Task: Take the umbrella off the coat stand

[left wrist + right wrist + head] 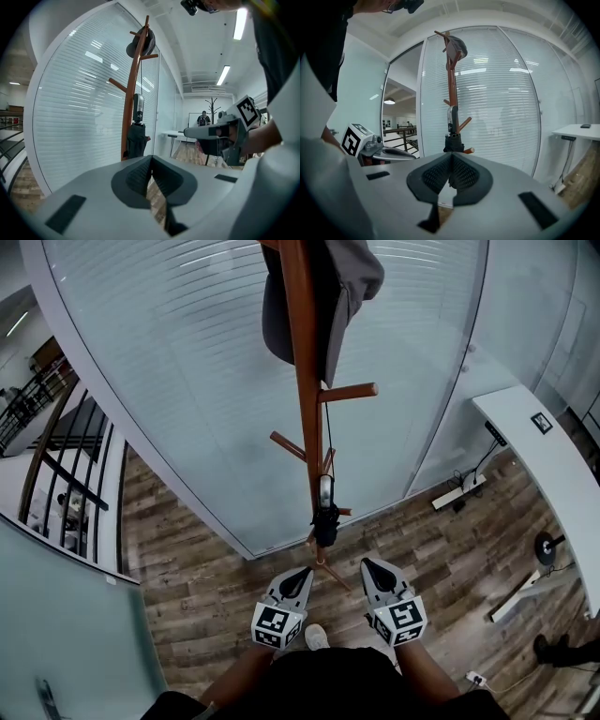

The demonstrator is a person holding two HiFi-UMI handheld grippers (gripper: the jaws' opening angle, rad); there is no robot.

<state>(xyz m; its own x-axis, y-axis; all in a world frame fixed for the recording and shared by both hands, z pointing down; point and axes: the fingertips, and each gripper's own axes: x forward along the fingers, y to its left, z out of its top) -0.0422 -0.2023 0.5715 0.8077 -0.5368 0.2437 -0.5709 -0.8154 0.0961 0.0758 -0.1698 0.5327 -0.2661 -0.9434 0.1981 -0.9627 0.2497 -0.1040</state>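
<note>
Left hand-held gripper (151,161): jaws fully together, nothing between them, touching nothing. Right hand-held gripper (451,159): same, pressed together, empty. Both side by side, pointed at coat stand (305,381), apart from it. Umbrella (325,521): black, folded, hanging close against pole, low on stand, above wooden floor (206,587). Grey hat (349,282) at stand top.
</note>
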